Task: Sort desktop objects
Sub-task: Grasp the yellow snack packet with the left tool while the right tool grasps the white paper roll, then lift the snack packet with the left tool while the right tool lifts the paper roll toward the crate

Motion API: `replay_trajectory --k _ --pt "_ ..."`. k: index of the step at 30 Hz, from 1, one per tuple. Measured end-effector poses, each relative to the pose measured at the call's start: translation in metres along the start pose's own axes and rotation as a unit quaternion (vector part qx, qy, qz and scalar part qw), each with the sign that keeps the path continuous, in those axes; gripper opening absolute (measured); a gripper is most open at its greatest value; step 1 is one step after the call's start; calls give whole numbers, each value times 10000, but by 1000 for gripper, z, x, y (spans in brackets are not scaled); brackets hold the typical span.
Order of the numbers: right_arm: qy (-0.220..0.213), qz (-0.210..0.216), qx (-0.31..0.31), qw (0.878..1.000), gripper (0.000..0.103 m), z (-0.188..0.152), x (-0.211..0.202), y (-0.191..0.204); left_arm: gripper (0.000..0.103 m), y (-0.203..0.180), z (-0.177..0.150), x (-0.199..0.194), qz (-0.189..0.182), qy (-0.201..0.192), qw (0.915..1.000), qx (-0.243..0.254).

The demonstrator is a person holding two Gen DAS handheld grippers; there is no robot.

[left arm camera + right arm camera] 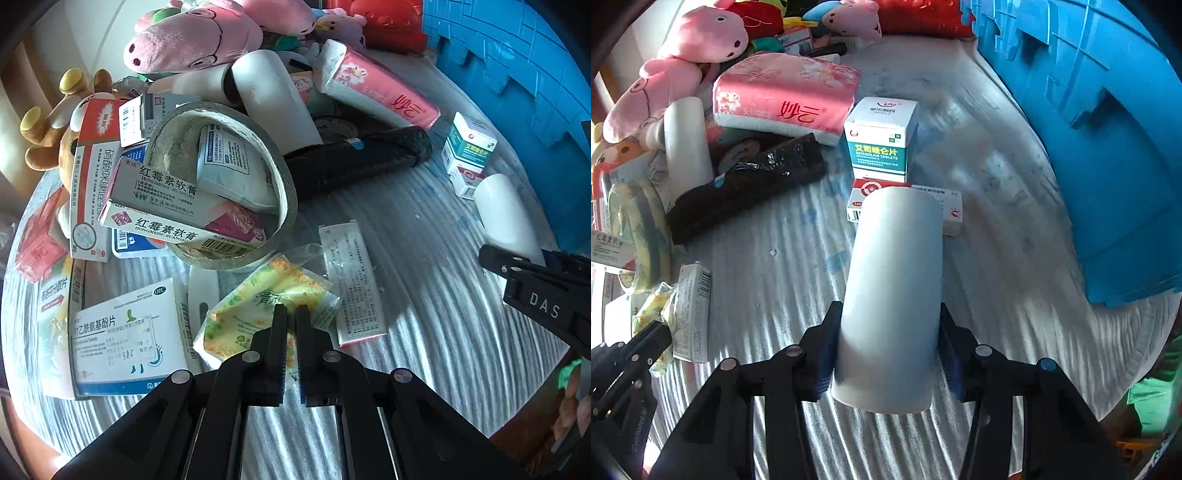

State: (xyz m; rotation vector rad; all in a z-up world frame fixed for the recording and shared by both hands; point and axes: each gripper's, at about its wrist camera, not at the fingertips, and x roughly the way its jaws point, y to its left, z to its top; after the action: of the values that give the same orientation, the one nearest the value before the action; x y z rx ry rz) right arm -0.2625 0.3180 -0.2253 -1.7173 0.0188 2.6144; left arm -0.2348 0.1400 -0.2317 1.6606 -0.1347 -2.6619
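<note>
In the left wrist view a yellow flowered tissue packet lies on the striped white cloth. My left gripper is shut on the packet's crinkled near edge, its fingers almost touching. The right wrist view shows a white cylinder lying lengthwise between the jaws of my right gripper, whose pads press on both of its sides. That same cylinder appears at the right of the left wrist view, with the right gripper's finger against it.
A blue crate fills the right side. A green-and-white pill box and a flat red-and-white box sit just beyond the cylinder. A tape roll, medicine boxes, a black roll, a pink tissue pack and plush toys crowd the left and back.
</note>
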Motion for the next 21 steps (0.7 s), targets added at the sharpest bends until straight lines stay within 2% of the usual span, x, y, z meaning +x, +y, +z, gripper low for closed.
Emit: replay_trajectory --k 4,21 --pt "-97 33 -107 9999 48 2 -6 0 6 -4 2 -3 143 -42 9999 -23" --pt "-120 143 -648 9977 47 10 -36 10 2 -6 11 -20 270 -107 9992 -288"
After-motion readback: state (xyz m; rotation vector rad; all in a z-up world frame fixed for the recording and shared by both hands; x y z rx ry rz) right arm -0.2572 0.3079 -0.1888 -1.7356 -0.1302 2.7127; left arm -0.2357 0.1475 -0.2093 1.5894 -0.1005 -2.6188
